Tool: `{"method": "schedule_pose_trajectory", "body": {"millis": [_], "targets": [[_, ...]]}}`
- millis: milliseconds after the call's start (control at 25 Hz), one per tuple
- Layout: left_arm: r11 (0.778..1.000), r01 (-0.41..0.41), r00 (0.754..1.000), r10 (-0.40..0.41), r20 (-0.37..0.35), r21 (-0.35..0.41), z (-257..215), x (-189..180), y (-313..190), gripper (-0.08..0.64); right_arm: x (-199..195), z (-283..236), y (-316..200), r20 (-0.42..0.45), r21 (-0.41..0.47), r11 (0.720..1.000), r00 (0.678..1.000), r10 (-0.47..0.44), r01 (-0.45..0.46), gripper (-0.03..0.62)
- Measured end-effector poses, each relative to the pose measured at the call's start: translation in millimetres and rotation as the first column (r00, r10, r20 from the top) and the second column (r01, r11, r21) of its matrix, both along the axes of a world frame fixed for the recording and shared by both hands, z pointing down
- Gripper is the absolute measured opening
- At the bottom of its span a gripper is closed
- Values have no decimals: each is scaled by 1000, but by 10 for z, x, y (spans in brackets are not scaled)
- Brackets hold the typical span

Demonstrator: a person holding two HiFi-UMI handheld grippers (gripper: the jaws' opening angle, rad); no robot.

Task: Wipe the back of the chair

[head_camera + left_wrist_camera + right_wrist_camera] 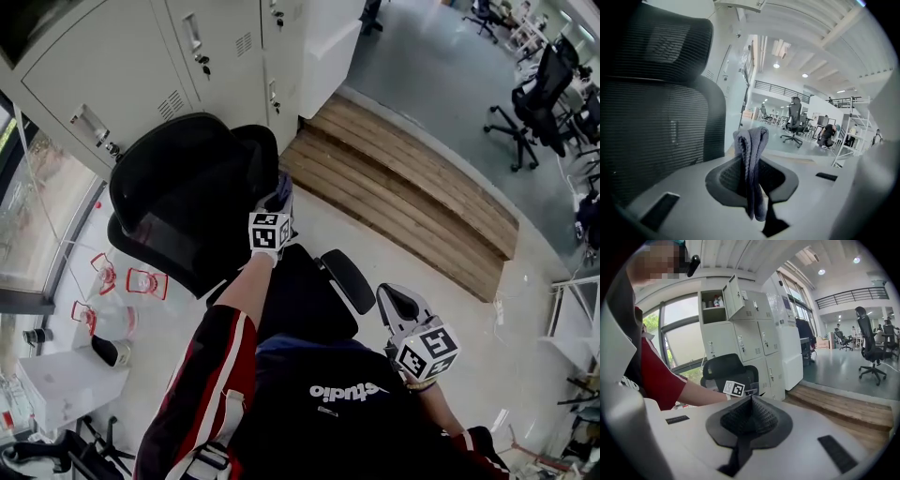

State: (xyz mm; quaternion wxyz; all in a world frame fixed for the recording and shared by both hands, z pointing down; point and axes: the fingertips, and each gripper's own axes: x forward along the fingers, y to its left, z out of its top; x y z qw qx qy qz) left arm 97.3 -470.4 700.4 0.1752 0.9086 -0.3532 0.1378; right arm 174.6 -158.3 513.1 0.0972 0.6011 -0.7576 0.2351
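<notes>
Grey cloth (751, 154) clamped in left claw (278, 199), just beside black mesh chair back (173, 192). Right claw (750, 401) pressed together, empty, well apart from it.

grey lockers (141, 66) by wall | wooden step (403, 192) beside them | black office chairs (542, 98) far right

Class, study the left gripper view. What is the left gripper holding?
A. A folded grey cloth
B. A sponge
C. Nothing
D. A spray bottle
A: a folded grey cloth stands clamped in the left gripper, beside the chair.
</notes>
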Motion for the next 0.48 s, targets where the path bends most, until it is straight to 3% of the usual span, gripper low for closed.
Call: {"method": "schedule_pose_trajectory", "body": {"millis": [120, 280, 480], "targets": [[999, 48, 999, -48, 4, -18, 37, -321, 163, 61, -81, -22, -9, 8, 10, 999, 999, -35, 35, 15], [986, 158, 987, -157, 24, -54, 188, -1029, 445, 61, -256, 5, -38, 24, 19, 995, 995, -101, 101, 15], [926, 362, 932, -355, 74, -108, 495, -2194, 881, 61, -574, -16, -140, 36, 41, 977, 977, -212, 211, 15]]}}
